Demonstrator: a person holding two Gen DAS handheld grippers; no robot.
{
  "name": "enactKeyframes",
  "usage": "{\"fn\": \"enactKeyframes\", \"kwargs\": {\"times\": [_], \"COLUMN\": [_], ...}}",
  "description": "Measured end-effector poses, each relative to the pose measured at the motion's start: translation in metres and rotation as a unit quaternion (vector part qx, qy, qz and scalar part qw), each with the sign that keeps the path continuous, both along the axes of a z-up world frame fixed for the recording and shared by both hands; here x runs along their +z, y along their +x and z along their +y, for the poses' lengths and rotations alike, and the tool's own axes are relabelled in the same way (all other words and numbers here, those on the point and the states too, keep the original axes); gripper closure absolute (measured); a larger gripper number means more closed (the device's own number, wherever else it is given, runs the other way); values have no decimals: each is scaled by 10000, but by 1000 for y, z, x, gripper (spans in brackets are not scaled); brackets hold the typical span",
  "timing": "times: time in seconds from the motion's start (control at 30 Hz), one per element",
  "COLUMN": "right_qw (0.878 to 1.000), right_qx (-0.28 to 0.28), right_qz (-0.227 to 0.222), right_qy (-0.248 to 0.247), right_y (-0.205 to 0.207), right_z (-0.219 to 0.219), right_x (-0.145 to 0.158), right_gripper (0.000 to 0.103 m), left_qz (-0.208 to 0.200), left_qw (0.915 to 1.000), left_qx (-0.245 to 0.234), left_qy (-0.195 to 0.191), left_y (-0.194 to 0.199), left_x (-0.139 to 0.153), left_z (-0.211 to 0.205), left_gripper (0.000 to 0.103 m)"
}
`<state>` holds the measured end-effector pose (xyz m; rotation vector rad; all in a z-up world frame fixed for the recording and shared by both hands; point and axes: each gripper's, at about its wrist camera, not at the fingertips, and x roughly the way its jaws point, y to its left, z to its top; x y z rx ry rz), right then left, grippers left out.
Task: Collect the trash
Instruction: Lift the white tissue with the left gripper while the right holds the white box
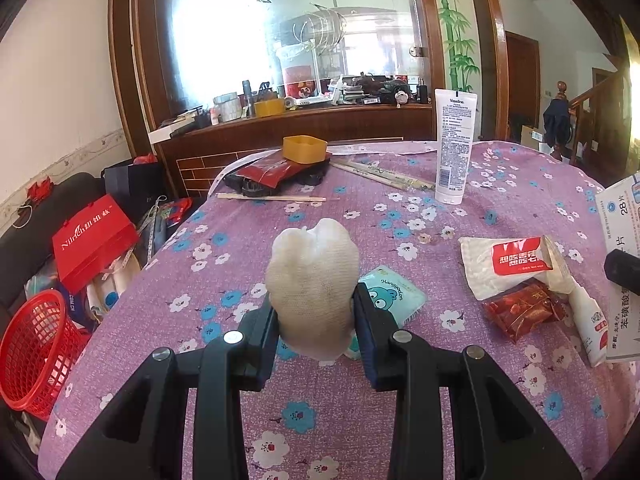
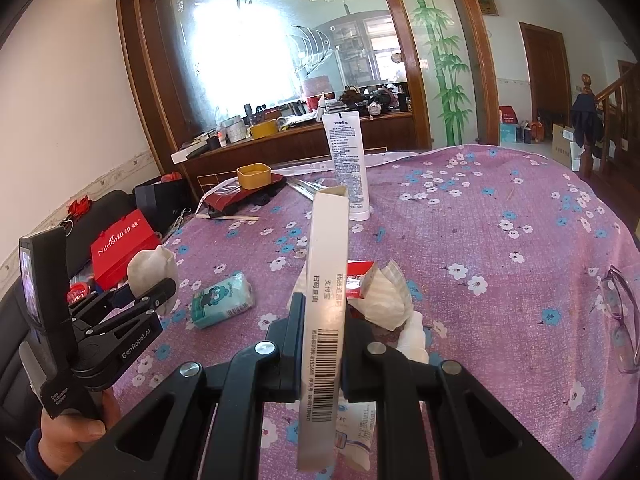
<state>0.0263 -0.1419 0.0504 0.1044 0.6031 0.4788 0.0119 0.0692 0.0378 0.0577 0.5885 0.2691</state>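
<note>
our left claw [image 1: 316,316] grips a crumpled off-white wad of tissue [image 1: 314,280] above the purple flowered bench [image 1: 500,184]. our right claw [image 2: 322,344] clamps a long white cardboard box [image 2: 326,300]; torn wrappers [image 2: 380,292] lie just beyond it.

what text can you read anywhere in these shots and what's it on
"Vaseline": white tube standing on the table
"Nilrich": red gift bag beside the table
"Hangyodon": teal tissue pack
"28": white medicine box in the right claw
"GenRobot.AI": left claw body, holding a crumpled tissue
Tube's small print, box barcode digits: too small.
</note>
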Motion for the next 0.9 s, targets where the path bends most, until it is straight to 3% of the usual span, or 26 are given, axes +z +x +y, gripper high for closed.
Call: {"fn": "enactKeyframes", "kwargs": {"times": [0.9], "right_qw": [10000], "right_qx": [65], "right_qz": [-20], "right_qy": [-64], "right_y": [0], "right_z": [3], "right_x": [-3], "right_gripper": [89], "left_qz": [-94], "left_qw": [9999], "left_qx": [-60], "left_qy": [68], "left_y": [-3], "left_x": [4], "left_z": [-4], "left_gripper": [70]}}
